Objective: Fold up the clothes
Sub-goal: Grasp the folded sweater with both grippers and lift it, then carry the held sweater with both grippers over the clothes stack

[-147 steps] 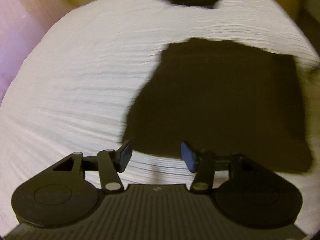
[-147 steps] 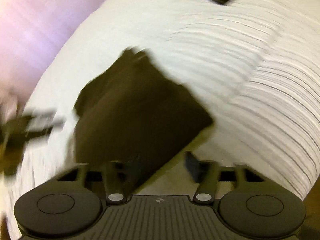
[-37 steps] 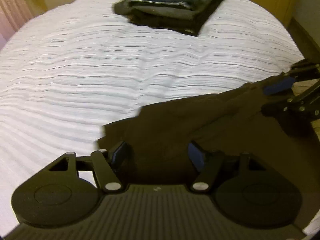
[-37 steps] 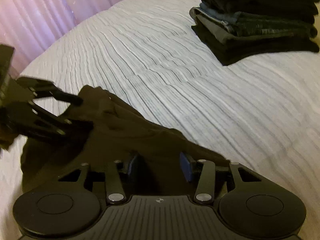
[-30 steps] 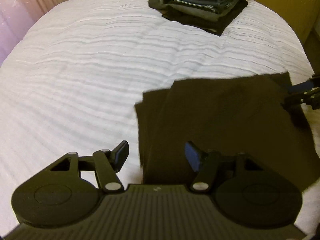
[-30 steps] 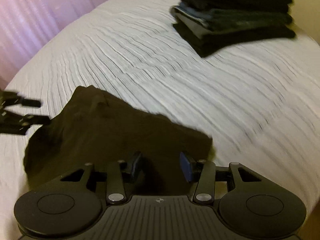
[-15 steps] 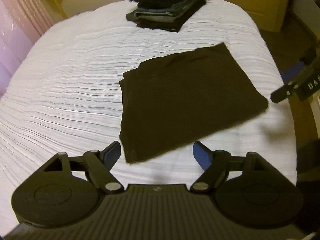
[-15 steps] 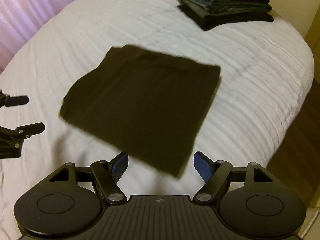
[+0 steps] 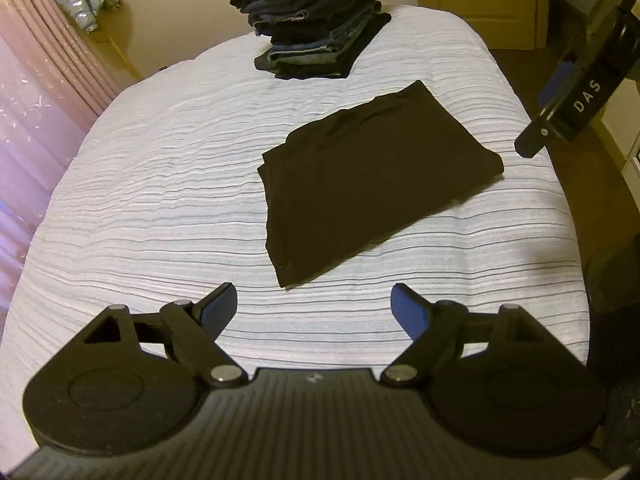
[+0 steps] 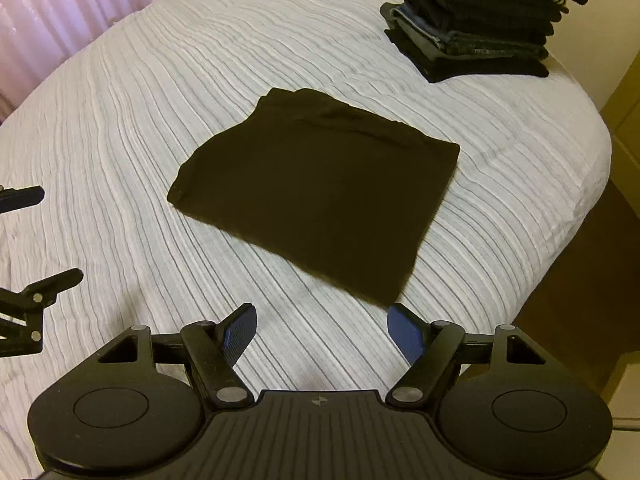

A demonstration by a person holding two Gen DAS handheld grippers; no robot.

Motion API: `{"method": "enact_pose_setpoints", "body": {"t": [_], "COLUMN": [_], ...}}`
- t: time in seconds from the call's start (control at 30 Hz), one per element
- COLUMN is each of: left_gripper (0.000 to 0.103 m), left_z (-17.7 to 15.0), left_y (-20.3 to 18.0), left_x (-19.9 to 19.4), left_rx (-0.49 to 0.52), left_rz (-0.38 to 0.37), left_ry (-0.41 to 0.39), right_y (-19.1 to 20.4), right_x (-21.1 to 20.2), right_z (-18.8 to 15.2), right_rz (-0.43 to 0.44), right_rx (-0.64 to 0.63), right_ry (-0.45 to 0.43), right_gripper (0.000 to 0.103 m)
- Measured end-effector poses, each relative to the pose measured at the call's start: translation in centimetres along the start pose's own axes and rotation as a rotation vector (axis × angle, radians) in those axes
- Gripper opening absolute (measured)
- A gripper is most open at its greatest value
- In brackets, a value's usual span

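1. The dark garment (image 9: 370,178) lies flat on the white ribbed bed (image 9: 160,184), toward its right side and nearer than the stack of folded clothes (image 9: 308,24) at the far end. A second ago both grippers were down at its near edge with cloth between their fingers; now neither touches it.

2. The left gripper (image 9: 312,308) has just been opening and stands spread wide, with only bedcover showing between its blue pads. The right gripper (image 10: 322,330) has likewise just been opening and is spread, nothing between its fingers; the garment's near right corner sits just beyond its right pad.

3. Both cameras now take in the whole garment from higher and further back than a second ago, so the hands have let go and pulled away. I judge this fold finished. What remains is probably to carry the piece over to the stack or fetch another item.

4. The garment reads as a compact, roughly four-sided bundle, dark brown or black, with straight near and left edges. A soft ridge runs along its far edge, possibly a collar or a doubled layer; the cloth is too dark to be sure. Its far right corner looks slightly rounded and thicker. No sleeve or loose flap sticks out.
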State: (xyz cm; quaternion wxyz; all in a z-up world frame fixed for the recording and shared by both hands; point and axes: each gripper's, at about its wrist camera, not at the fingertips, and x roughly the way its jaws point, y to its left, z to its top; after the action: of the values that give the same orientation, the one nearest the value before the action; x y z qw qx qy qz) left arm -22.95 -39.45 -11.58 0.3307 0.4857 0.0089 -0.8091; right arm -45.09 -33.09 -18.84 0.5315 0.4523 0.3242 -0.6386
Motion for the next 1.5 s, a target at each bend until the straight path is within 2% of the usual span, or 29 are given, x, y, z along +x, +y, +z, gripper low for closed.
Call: {"method": "enact_pose_setpoints", "body": {"t": [0.27,0.33,0.47,0.6,0.73,0.8,1.03,1.07,1.1,1.13,1.23,1.33,1.4,1.47,1.5], "left_gripper": [0.082,0.082,0.082,0.08,0.072,0.072,0.073,0.073,0.074,0.076,0.078,0.078,0.077,0.064,0.048], "left_z": [-1.0,-1.1,-1.0,-0.8,-0.4,-0.2,0.1,0.1,0.1,0.2,0.4,0.8,1.0,1.0,1.1], "left_y": [0.4,0.2,-0.9,-2.6,-4.8,-5.8,-7.2,-7.1,-7.0,-6.9,-6.3,-5.5,-5.1,-5.3,-5.4], "left_x": [0.4,0.9,3.3,7.0,11.7,14.0,20.6,21.3,22.0,22.3,23.1,24.2,24.4,24.6,24.6], "left_rx": [-0.011,0.022,0.181,0.325,0.45,0.513,0.67,0.676,0.681,0.684,0.718,0.743,0.756,0.785,0.789], "left_rz": [0.006,0.007,0.023,0.025,-0.013,-0.03,-0.035,-0.042,-0.05,-0.052,-0.031,0.015,0.008,-0.008,-0.025], "left_ry": [0.009,-0.004,-0.008,-0.018,-0.007,-0.006,-0.031,-0.035,-0.04,-0.051,-0.083,-0.082,-0.077,-0.067,-0.053], "right_y": [0.5,0.5,0.6,1.6,2.0,2.1,1.1,0.9,0.7,0.4,-0.5,-1.0,-1.0,-0.3,-0.2], "right_x": [0.7,1.0,1.9,5.1,9.3,11.4,18.9,19.2,19.4,19.4,18.7,18.4,18.8,19.6,20.1], "right_z": [0.1,-0.1,-1.2,-3.8,-5.9,-6.4,-5.8,-5.6,-5.5,-5.1,-4.2,-4.2,-4.2,-4.2,-4.1], "right_rz": [0.004,-0.041,-0.149,-0.24,-0.241,-0.242,-0.281,-0.287,-0.294,-0.299,-0.287,-0.289,-0.296,-0.312,-0.314], "right_rx": [-0.022,-0.055,-0.213,-0.499,-0.665,-0.73,-0.884,-0.9,-0.911,-0.912,-0.895,-0.904,-0.922,-0.961,-0.972], "right_ry": [0.015,0.008,-0.068,-0.111,-0.11,-0.11,-0.132,-0.15,-0.17,-0.18,-0.19,-0.193,-0.171,-0.141,-0.134], "right_gripper": [0.075,0.075,0.075,0.075,0.073,0.065,0.064,0.061,0.043,0.033,0.032,0.029,0.03,0.03,0.03]}}
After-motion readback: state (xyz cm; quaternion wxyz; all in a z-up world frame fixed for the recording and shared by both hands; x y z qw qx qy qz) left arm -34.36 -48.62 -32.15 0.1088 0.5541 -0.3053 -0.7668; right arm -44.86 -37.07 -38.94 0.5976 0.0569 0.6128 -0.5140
